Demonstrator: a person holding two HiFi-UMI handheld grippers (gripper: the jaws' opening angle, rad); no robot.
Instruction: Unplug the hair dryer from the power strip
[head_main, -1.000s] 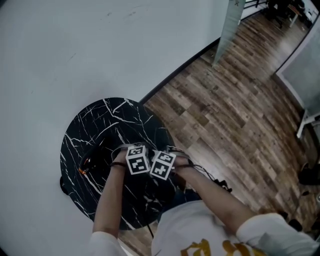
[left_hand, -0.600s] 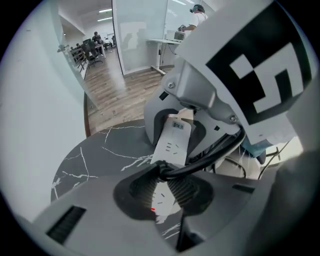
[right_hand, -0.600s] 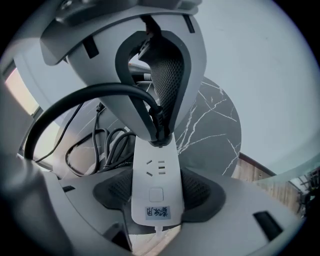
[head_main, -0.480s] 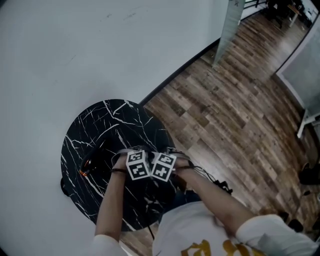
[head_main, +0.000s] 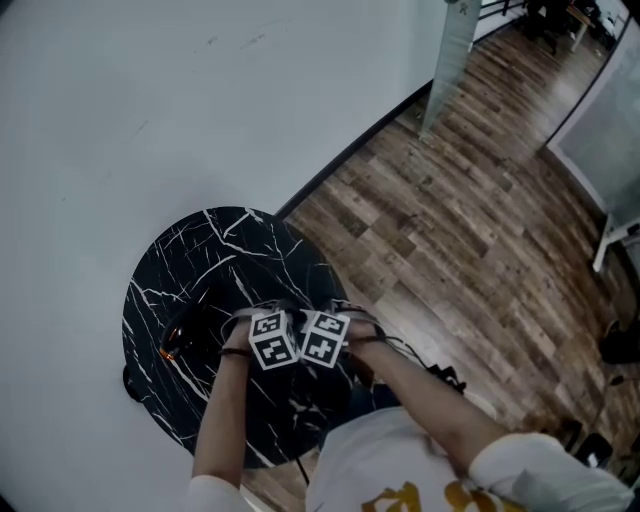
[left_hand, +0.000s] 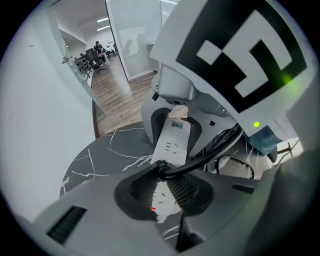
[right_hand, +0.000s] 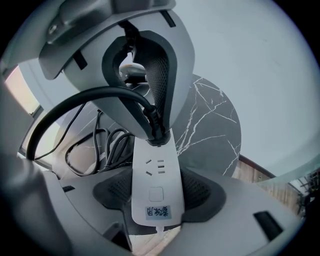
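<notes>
Where the black marble table lies below, the white power strip runs between my tools: right gripper clamped on its switch end, left gripper pinching the black plug at the opposite end. I'd pull that plug squarely off the face.

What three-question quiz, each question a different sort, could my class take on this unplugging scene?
1. Multiple choice: the right gripper clamps A) a cup, B) the white power strip, C) a towel.
2. True or false: the left gripper grips the black plug.
3. Fill in: the round table is black with ____ veins.
Key: 1 B; 2 true; 3 white.
</notes>
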